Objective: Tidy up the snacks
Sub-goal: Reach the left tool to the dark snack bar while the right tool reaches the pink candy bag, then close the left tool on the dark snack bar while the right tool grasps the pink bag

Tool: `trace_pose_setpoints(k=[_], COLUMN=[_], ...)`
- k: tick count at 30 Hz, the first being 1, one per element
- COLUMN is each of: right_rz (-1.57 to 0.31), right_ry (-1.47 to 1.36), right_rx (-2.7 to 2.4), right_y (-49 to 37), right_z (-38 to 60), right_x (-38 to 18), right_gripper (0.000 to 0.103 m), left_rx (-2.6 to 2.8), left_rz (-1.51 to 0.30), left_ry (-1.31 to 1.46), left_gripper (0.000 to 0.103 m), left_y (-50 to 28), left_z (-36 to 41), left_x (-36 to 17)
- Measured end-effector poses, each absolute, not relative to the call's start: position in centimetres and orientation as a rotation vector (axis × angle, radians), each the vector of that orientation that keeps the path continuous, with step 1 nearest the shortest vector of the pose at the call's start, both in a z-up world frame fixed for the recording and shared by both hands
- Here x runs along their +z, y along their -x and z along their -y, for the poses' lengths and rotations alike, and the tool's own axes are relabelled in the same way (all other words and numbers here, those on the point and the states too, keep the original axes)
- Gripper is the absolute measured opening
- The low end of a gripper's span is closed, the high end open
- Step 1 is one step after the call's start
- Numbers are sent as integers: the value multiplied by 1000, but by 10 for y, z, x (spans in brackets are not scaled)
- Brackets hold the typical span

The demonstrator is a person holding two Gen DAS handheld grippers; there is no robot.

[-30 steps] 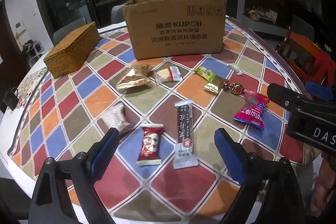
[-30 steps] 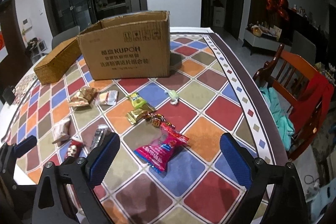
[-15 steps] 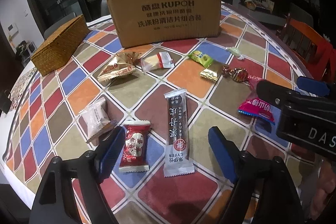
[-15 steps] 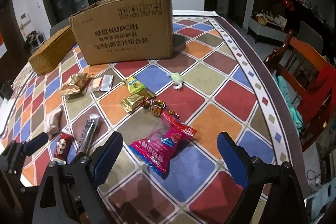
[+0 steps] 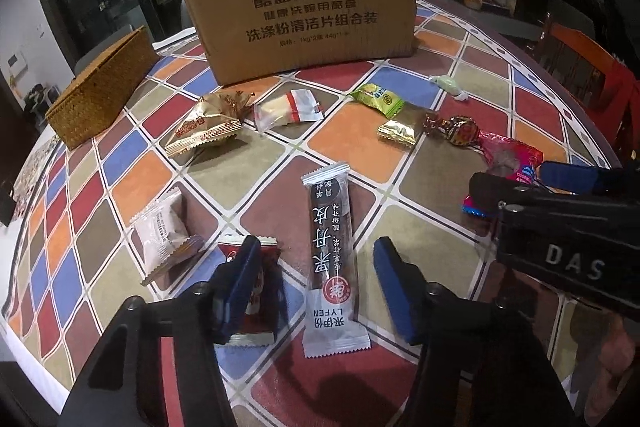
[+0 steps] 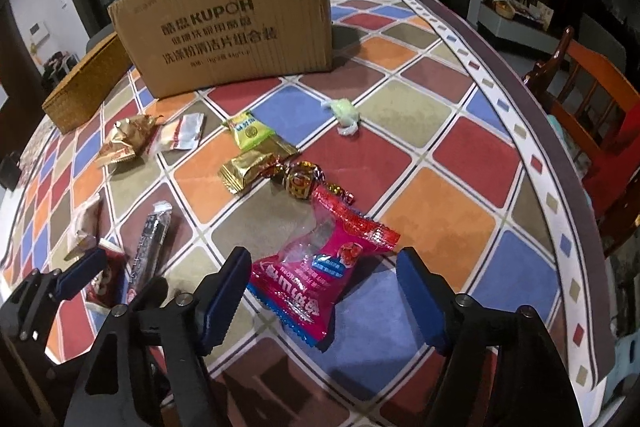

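1. The long dark snack bar lies flat on the chequered tablecloth, end-on between the left gripper fingers, so a squeeze across its narrow width would take it.
2. Those jaws are closing, pads not yet pressing the bar; the pad at 9 o'clock overlaps a small red candy packet.
3. The pink snack bag lies crinkled between the right gripper fingers, which are also closing with clear gaps either side.
4. Looser sweets lie at 12 o'clock: a gold foil pack, a green-yellow packet, a pale green candy.
5. Beyond stands the cardboard box, probably the destination; a wicker basket sits at its 9 o'clock.
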State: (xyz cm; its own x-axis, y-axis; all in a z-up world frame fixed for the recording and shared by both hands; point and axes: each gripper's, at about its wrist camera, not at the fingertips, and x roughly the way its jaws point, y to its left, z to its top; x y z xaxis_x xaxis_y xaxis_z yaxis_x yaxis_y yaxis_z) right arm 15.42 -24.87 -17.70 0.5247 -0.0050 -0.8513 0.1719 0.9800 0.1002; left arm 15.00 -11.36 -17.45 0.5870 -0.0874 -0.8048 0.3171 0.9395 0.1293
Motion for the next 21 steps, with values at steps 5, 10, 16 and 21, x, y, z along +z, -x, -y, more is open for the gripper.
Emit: trace_pose_setpoints(k=[5, 10, 16, 21], right_rz=[-1027, -1027, -1027, -1014], right_ry=[-199, -204, -221, -245], right_rx=[-97, -96, -87, -78], right_y=[-160, -163, -165, -166], right_z=[248, 248, 248, 253], right_x=[-181, -182, -184, -182], right_gripper=[68, 66, 60, 51], left_rx=[-259, -275, -278, -281], left_rz=[-926, -942, -949, -951], left_ry=[-275, -260, -248, -236], left_gripper=[45, 36, 23, 20], left_y=[-151, -153, -155, -154], left_z=[117, 119, 117, 115], left_x=[-176, -181, -181, -180])
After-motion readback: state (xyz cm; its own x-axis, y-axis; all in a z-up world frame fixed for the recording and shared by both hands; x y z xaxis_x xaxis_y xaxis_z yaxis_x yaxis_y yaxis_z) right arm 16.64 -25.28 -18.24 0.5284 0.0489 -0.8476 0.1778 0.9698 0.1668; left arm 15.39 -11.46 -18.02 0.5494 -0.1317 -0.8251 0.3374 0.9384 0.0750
